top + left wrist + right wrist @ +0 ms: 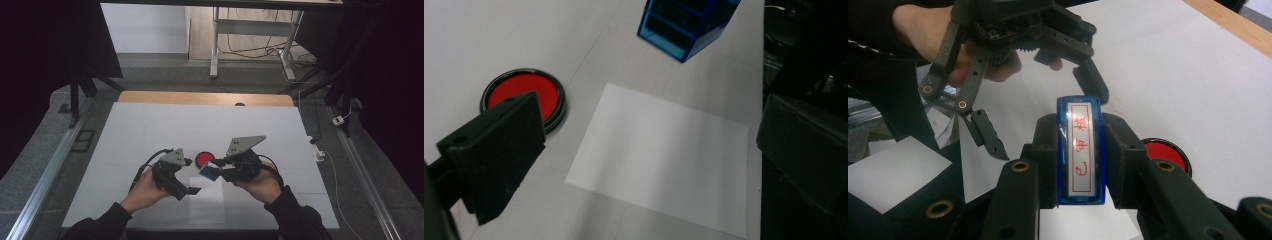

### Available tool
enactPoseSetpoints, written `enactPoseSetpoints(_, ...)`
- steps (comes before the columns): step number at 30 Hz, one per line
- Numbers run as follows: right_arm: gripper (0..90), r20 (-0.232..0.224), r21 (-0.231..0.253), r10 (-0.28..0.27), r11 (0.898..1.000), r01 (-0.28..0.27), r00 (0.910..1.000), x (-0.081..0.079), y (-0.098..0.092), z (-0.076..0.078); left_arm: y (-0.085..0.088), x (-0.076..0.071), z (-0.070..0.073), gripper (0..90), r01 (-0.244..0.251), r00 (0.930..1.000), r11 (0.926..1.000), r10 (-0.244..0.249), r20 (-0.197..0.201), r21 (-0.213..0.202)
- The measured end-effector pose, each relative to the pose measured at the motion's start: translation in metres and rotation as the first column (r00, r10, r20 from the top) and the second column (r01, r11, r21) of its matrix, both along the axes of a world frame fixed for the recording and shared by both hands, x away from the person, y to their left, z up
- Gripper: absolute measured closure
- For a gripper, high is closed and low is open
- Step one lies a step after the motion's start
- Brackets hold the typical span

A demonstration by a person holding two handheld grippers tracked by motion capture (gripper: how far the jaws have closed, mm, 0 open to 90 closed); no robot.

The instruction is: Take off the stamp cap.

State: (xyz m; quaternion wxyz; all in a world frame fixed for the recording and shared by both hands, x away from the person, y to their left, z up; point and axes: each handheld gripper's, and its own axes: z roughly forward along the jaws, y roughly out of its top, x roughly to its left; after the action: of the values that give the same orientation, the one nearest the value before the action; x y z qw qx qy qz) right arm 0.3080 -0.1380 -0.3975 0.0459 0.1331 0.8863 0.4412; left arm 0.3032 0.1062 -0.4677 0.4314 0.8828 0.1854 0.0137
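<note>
Stamp (1080, 150): translucent blue plastic block, white face with red characters, clamped between right claw (1080, 165) pads above the counter (150, 130) | left claw (644, 150) spread wide, empty, matte black | round red ink pad (204, 159), glossy black rim | flat white paper sheet (664, 160) on counter

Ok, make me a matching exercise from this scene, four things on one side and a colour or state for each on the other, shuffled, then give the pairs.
Things:
1. stamp
2. ink pad
3. sheet of paper
4. left gripper

Colour or state:
A. plain white, lying flat on the table
B. jaws apart, nothing between them
C. blue case, clamped in the right gripper
D. round, red centre in a black rim, on the table

Pairs: 1-C, 2-D, 3-A, 4-B
</note>
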Motion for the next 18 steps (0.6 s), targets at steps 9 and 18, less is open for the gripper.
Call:
enactPoseSetpoints(9, 70.1, 0.009, -0.002, 0.057, 0.998, -0.057, 0.9983, -0.001, 0.001, -0.002, -0.013, 0.006, -0.004, 2.8, 0.083, 0.9966, 0.9965, -0.083, 0.006, -0.013)
enactPoseSetpoints(18, 70.1, 0.015, 0.003, 0.12, 0.993, -0.12, 0.9926, -0.002, 0.003, -0.004, -0.011, 0.006, -0.005, 31.5, 0.171, 0.9852, 0.983, -0.17, 0.024, -0.067)
